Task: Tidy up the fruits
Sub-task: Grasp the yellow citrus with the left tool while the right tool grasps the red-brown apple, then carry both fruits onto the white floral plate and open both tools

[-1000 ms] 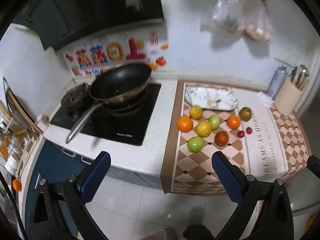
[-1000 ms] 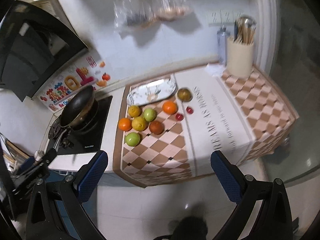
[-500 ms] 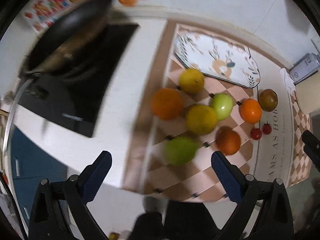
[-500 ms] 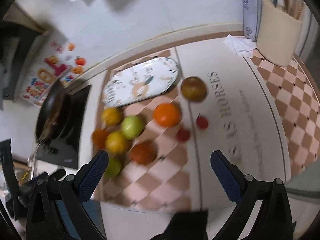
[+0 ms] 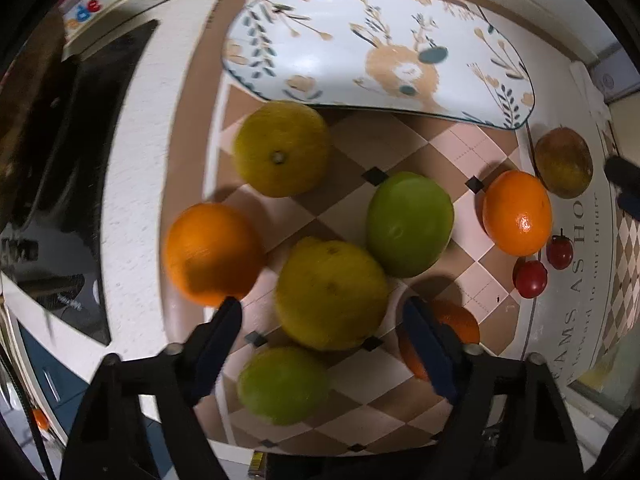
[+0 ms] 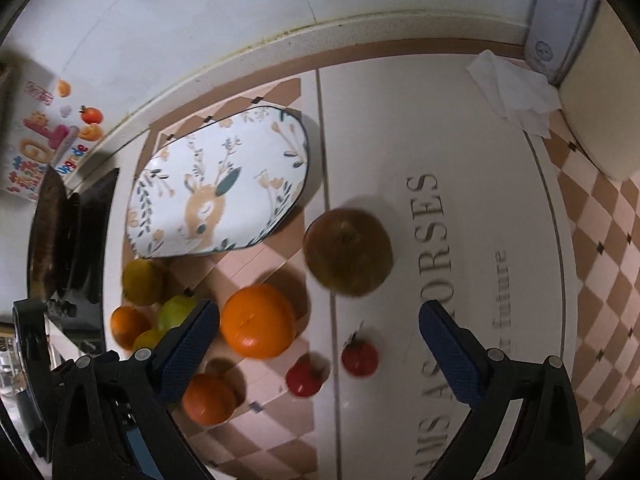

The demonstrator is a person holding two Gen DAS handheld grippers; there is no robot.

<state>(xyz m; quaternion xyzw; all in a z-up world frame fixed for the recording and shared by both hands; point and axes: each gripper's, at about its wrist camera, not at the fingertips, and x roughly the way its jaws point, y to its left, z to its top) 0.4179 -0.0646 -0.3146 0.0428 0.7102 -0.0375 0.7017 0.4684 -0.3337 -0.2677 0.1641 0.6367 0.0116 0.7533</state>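
Yellow citrus (image 5: 331, 295) sits right between your left fingers (image 5: 427, 342), which are closing on it from a middling spread; the pads flank it on either side but you can see bare cloth between each pad and the peel, so nothing is held. That left gripper (image 5: 322, 320) points straight down at the cluster on the checked runner (image 5: 404, 136) covering the desk. Around the yellow fruit lie an orange (image 5: 212, 254) just beside the left pad, a second yellow citrus (image 5: 282, 149) further up, a green apple (image 5: 410, 224) touching its upper right, another green fruit (image 5: 283, 385) below it, and a darker orange (image 5: 460, 330) partly hidden behind the right pad.

Your right gripper (image 6: 319, 330) stands wide apart, tilted steeply downward, with nothing gripped. A bright orange (image 6: 258, 322) lies just inside its left finger (image 6: 186, 350), two cherry tomatoes (image 6: 359, 358) rest on the cloth between the fingers, and a brownish-green fruit (image 6: 347, 250) sits beyond them, near the patterned plate (image 6: 168, 184).

Only the left view lets you count the whole yellow-and-green cluster from above. Only the right view shows the crumpled tissue (image 6: 516, 94), the cream holder (image 6: 596, 120) in the corner and the word printed across the pale band of the cloth; there the cluster is crowded behind the left finger. The plate is bare in both.
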